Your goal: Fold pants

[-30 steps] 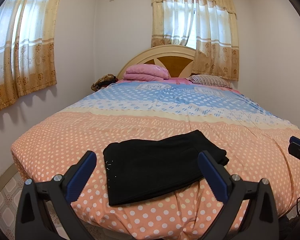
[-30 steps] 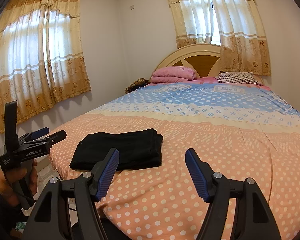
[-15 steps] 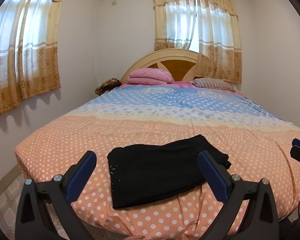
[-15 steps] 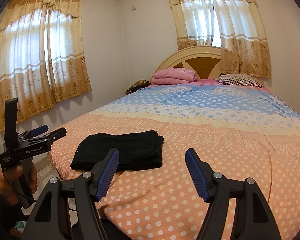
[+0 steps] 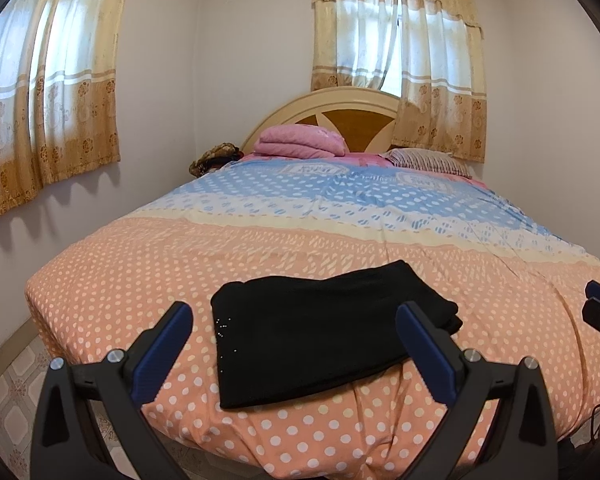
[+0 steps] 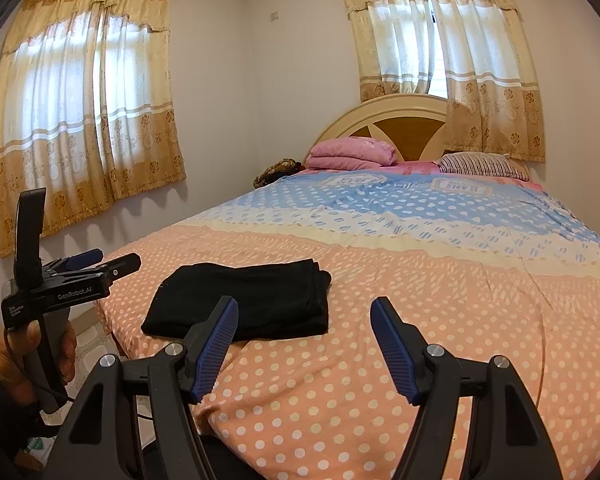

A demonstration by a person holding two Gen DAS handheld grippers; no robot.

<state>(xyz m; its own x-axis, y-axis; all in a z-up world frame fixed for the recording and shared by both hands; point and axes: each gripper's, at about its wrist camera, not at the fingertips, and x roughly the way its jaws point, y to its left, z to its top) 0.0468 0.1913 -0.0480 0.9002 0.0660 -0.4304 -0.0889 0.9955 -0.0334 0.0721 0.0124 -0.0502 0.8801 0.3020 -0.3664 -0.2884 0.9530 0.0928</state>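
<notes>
Black pants (image 5: 320, 328) lie folded into a flat rectangle on the orange dotted end of the bed, near its foot edge; the right wrist view has the pants (image 6: 252, 300) left of centre. My left gripper (image 5: 292, 320) hovers short of the bed, open, its blue pads empty and apart from the cloth. My right gripper (image 6: 304, 316) is open too, with nothing between its fingers, to the right of the pants. In the right wrist view a hand holds the left gripper (image 6: 100, 262) at the far left.
The bed cover (image 5: 340, 216) turns from orange dots to blue towards the headboard (image 5: 332, 116). A folded pink blanket (image 5: 300, 142) and a striped pillow (image 5: 428, 160) lie at the head. Curtained windows fill the left and back walls. Tiled floor (image 5: 12, 376) shows at lower left.
Both views have shifted a little, so the bed and pants sit slightly differently in frame. The pants lie as before and both grippers stay open.
</notes>
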